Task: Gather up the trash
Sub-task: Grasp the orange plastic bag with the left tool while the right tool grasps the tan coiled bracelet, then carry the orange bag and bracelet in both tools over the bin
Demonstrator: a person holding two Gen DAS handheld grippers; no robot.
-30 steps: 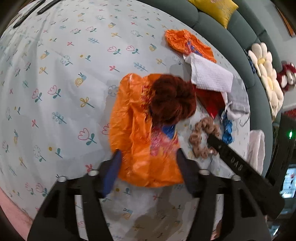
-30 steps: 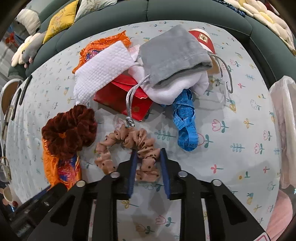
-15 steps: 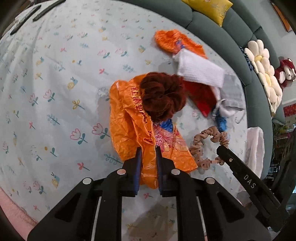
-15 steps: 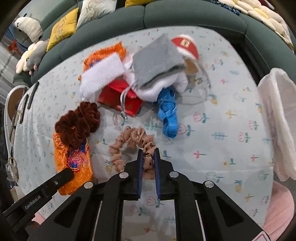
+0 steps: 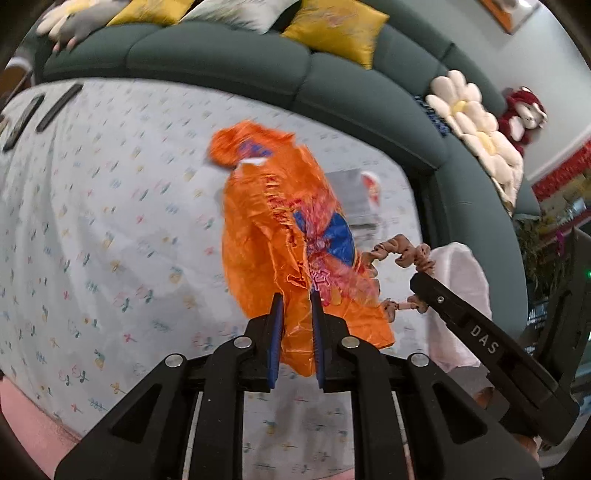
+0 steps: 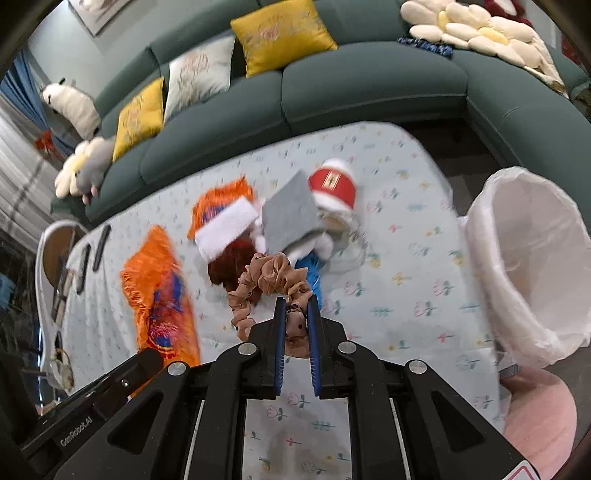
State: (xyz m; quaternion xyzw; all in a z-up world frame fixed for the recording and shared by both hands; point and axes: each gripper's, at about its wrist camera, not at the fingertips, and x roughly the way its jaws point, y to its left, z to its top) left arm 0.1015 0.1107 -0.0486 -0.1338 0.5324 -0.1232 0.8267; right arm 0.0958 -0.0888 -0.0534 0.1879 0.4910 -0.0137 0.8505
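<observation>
A dark green curved sofa [image 6: 369, 85] wraps around the far side of the bench [image 6: 406, 258], which is covered by a pale cloth printed with small flowers. Two yellow square cushions [image 6: 280, 33] and a white embroidered cushion [image 6: 199, 77] lean against the sofa's backrest. A cream daisy-shaped plush pillow [image 5: 476, 125] lies on the sofa, near a red plush toy [image 5: 522, 114].
</observation>
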